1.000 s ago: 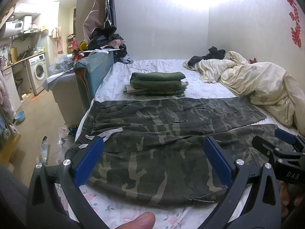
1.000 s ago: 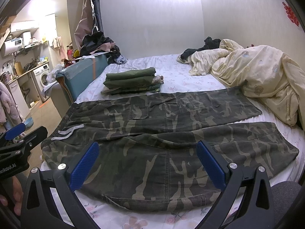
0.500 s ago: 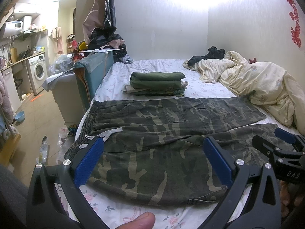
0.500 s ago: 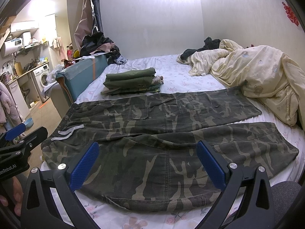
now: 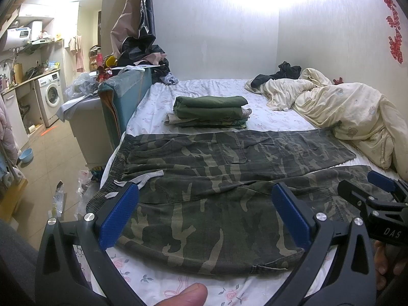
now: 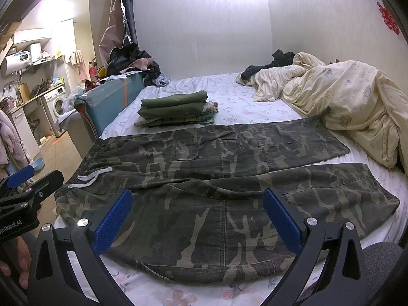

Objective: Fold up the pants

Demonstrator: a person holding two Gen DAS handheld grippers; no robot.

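Just in front of the folded clothes stack [image 5: 210, 111], camo pants [image 5: 216, 191] spread flat on the bed [image 5: 204, 89]. Left claw [image 5: 205, 219] and right claw [image 6: 197, 220] both spread wide, holding nothing. Could easily grab one layer only, bunching that loose drawstring [image 6: 89, 176] side.

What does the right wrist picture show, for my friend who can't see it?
Camouflage pants lie spread flat on a flowery bed, both legs pointing right. The open right tongs hover over the near leg, holding nothing. Behind sit folded green clothes and a crumpled cream quilt.
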